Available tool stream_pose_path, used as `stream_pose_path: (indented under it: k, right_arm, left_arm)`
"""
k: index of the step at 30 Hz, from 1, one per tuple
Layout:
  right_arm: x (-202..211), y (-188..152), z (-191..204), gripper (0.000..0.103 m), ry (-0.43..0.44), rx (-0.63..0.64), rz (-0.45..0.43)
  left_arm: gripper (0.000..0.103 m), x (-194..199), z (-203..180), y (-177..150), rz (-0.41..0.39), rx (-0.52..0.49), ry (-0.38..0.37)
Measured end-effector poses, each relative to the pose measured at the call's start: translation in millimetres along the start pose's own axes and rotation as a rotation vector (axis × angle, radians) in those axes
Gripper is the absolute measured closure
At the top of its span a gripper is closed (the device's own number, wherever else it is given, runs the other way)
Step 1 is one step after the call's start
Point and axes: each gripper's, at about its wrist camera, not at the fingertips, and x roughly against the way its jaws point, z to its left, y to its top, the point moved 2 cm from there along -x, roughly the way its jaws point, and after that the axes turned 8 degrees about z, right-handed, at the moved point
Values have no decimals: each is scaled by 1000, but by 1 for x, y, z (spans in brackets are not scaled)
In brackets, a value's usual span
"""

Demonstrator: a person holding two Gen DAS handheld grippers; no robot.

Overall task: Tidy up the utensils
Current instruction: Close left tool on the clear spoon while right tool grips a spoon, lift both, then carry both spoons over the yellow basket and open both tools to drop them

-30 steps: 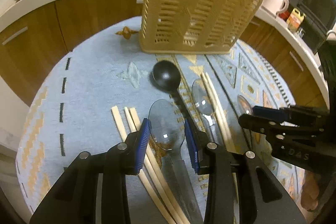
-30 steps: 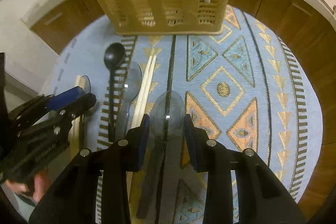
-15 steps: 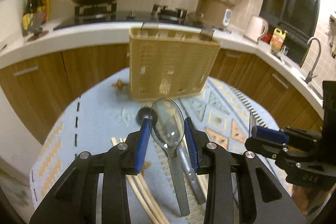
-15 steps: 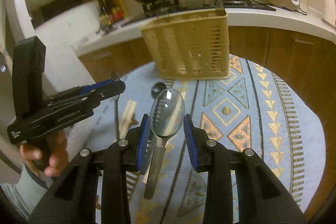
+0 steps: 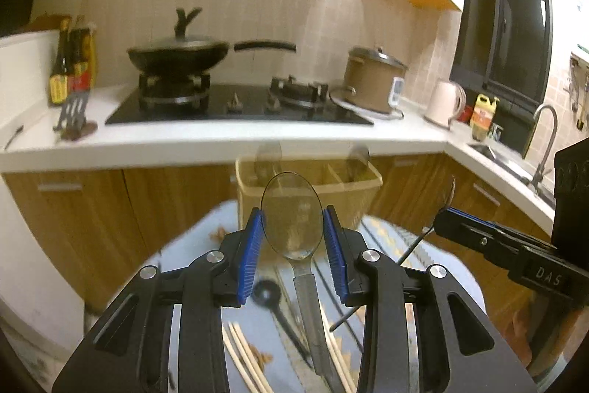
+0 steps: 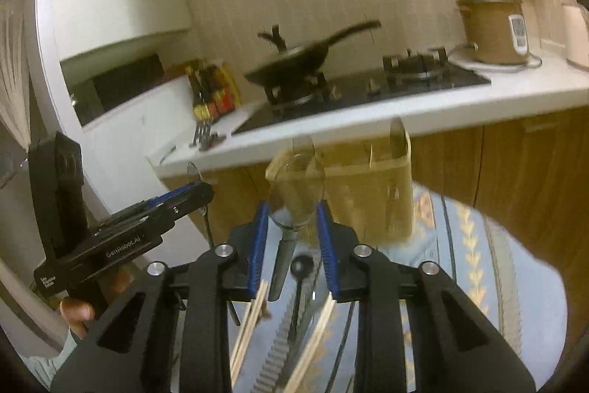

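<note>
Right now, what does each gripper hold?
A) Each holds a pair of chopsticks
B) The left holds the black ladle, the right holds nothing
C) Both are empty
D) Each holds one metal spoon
D: in the left wrist view the left gripper clamps a spoon by its bowl, and in the right wrist view the right gripper clamps another spoon; the chopsticks and the ladle lie below on the mat.

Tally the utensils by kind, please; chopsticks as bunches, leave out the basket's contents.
Metal spoons: 2, one in the left gripper, one in the right gripper, whose jaws have just been closing on it
Black ladle on the cloth: 1
Chopstick bunches on the cloth: 2
Total: 5
</note>
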Motion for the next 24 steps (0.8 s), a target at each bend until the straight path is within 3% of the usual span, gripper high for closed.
stream_pose_path:
  k: [6,11,14,16,24]
  right_arm:
    - [-1,40,-4,85,-13,4,-42]
    - [-7,51,-12,85,-30,5,10]
    - [-21,37,-31,71,-54,-16,112]
    - [-38,22,-48,53,-106,-28,203]
    - [-124,-38,-80,53,-138,53,602]
  left_arm:
    - [72,0,4,44,-71,2,14]
    - [72,-1,7,61,-85,1,14]
    - [71,-2,10,55,-77,-8,21]
    - [71,-5,14,49,-62,-7,23]
    - [71,-18,25,34,-7,21,3]
